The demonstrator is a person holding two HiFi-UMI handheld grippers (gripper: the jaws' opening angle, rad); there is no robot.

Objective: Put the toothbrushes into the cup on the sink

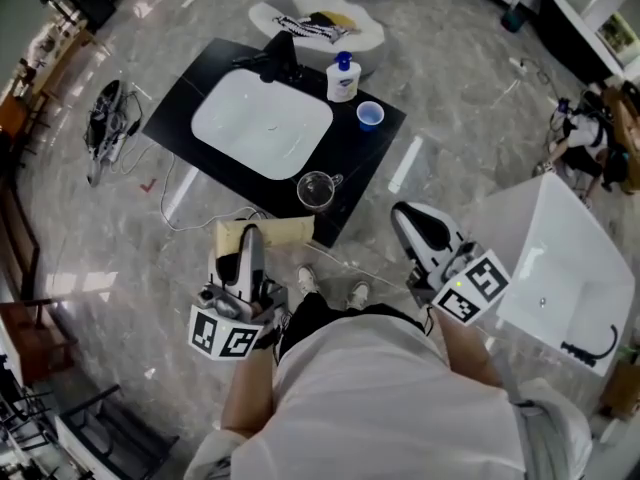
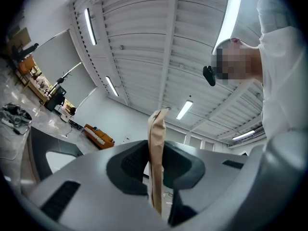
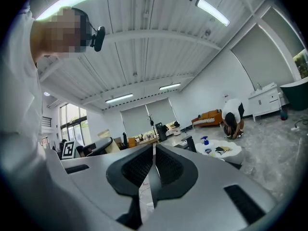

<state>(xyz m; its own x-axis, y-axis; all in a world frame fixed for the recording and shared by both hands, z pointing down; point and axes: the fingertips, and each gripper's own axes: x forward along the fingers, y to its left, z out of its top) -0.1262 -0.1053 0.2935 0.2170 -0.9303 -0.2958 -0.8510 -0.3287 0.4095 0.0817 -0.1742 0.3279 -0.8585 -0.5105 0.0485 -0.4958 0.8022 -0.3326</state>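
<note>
one tan packet [image 1: 285, 232] clamped crosswise in jaws

bottle [image 1: 343, 78] and cup [image 1: 370, 115] stand beside the basin [image 1: 262, 123] on the countertop [image 1: 185, 108].

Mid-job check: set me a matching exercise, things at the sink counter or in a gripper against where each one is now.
Things:
1 soap bottle
2 blue cup
3 glass mug
4 tan paper packet

Places:
A clamped in the left gripper
B beside the faucet
C at the near edge of the counter
D at the counter's right corner

Pairs: 1-B, 2-D, 3-C, 4-A
</note>
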